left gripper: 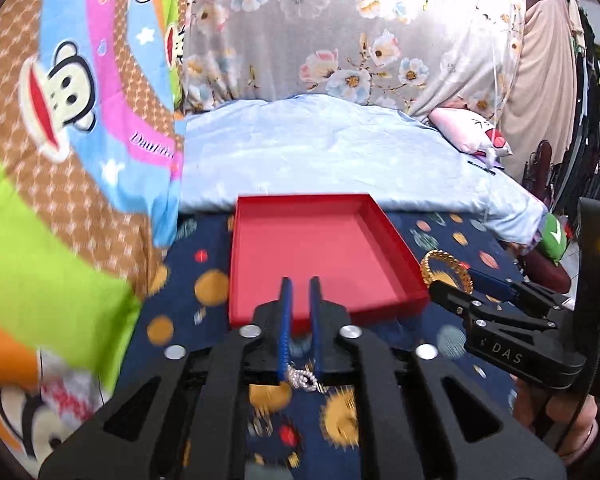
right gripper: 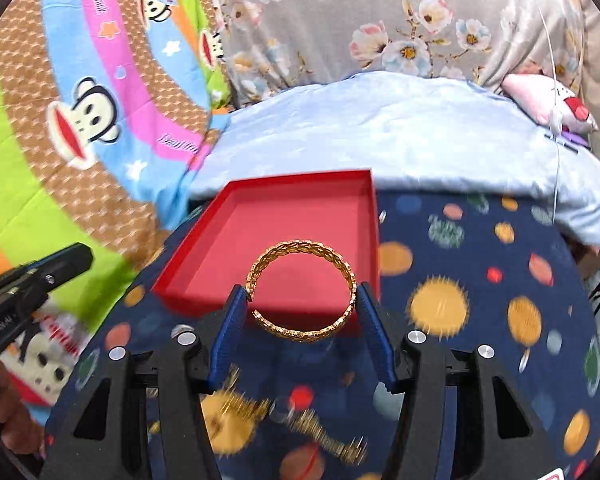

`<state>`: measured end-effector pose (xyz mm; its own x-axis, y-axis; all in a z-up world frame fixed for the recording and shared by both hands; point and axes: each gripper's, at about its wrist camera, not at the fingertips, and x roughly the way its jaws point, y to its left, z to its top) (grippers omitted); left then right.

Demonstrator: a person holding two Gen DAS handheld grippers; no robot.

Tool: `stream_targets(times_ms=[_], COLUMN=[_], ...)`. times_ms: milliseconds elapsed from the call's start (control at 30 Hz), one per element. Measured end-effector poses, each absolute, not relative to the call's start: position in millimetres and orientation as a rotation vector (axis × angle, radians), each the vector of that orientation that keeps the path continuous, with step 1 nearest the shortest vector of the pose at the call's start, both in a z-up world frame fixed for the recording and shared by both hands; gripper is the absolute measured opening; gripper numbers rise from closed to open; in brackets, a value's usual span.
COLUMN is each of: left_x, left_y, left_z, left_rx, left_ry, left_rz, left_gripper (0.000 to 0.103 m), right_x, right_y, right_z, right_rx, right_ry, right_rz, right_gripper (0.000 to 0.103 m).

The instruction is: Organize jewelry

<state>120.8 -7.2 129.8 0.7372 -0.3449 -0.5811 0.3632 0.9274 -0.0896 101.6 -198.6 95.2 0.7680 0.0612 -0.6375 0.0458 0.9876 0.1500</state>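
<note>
The left gripper (left gripper: 300,284) pinches what looks like a silver ring (left gripper: 303,379) near its finger bases, before the red tray (right gripper: 204,280), while the right gripper (right gripper: 302,296) clamps a gold bangle (right gripper: 302,291) over the tray's near edge.

Bed under navy planet-print sheet (right gripper: 480,280), red tray (right gripper: 300,216), pale blue blanket (right gripper: 380,128), cartoon-monkey quilt (right gripper: 80,100)

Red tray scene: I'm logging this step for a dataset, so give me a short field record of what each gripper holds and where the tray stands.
left gripper: shut on silver ring, held deep between the jaws
right gripper: shut on gold bangle, over tray's near edge
red tray: nothing inside, on navy planet-print sheet
behind tray: light blue blanket
</note>
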Motion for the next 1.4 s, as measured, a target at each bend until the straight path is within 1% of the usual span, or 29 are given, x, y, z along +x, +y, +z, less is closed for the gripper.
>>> stream_targets(times_ms=[133, 167, 233, 267, 300, 467, 533, 567, 600, 633, 667, 733, 800, 833, 1000, 1133, 1267, 1400], left_x=[130.5, 129.0, 128.4, 129.7, 129.6, 145.8, 152.3, 158.1, 160.3, 162.7, 164.2, 162.7, 161.2, 160.4, 153.3, 143.6, 137.4, 148.9], left_y=[2.9, 5.7, 10.3, 12.1, 14.4, 10.5, 4.2, 0.2, -0.7, -3.2, -6.2, -12.5, -17.2, -18.9, -16.7, -8.5, -1.1, -2.0], left_z=[125.7, 120.5, 105.5, 92.0, 79.3, 29.1, 17.6, 9.6, 3.9, -0.4, -4.5, -5.0, -5.0, -5.2, 2.0, 20.5, 52.0, 84.8], left_rx=[0.009, 0.010, 0.017, 0.019, 0.006, -0.078, -0.080, -0.087, -0.094, -0.104, -0.106, -0.081, -0.068, -0.066, -0.083, -0.091, -0.099, -0.083], left_ry=[0.648, 0.655, 0.696, 0.735, 0.755, 0.925, 0.961, 0.989, 1.005, 1.021, 1.025, 1.010, 1.005, 1.004, 0.992, 0.960, 0.899, 0.840], left_rz=[-0.383, -0.379, -0.369, -0.332, -0.307, -0.267, -0.227, -0.203, -0.193, -0.188, -0.178, -0.164, -0.169, -0.181, -0.226, -0.249, -0.274, -0.309], left_gripper=[0.007, 0.009, 0.039, 0.067, 0.070, 0.069, 0.064, 0.059, 0.053, 0.050, 0.049, 0.042, 0.025, 0.018, 0.014, 0.013, 0.013, 0.013], right_x=[106.0, 103.6, 101.4, 99.3, 97.8, 87.0, 83.3, 82.2, 81.3, 80.7, 80.8, 80.3, 79.9, 80.0, 79.6, 77.8, 82.4, 100.4], right_y=[-202.7, -202.5, -204.1, -206.1, -206.7, -203.3, -201.1, -200.8, -200.8, -200.8, -200.6, -201.6, -203.8, -204.4, -206.1, -206.7, -204.6, -205.1], right_z=[94.5, 90.0, 80.5, 73.6, 69.7, 51.8, 48.7, 48.0, 47.2, 46.9, 46.8, 45.9, 44.5, 43.8, 42.1, 47.5, 59.7, 76.8], right_rx=[0.162, 0.158, 0.177, 0.201, 0.214, 0.234, 0.224, 0.222, 0.220, 0.221, 0.221, 0.223, 0.226, 0.228, 0.234, 0.231, 0.213, 0.196], right_ry=[0.688, 0.692, 0.714, 0.731, 0.740, 0.775, 0.779, 0.779, 0.780, 0.779, 0.780, 0.780, 0.780, 0.781, 0.784, 0.769, 0.745, 0.714], right_rz=[0.003, -0.003, 0.003, 0.007, 0.009, 0.010, 0.009, 0.008, 0.008, 0.008, 0.008, 0.008, 0.008, 0.008, 0.014, 0.021, 0.035, 0.058], right_gripper=[0.055, 0.055, 0.055, 0.055, 0.055, 0.055, 0.055, 0.055, 0.055, 0.055, 0.055, 0.055, 0.055, 0.055, 0.055, 0.055, 0.055, 0.055])
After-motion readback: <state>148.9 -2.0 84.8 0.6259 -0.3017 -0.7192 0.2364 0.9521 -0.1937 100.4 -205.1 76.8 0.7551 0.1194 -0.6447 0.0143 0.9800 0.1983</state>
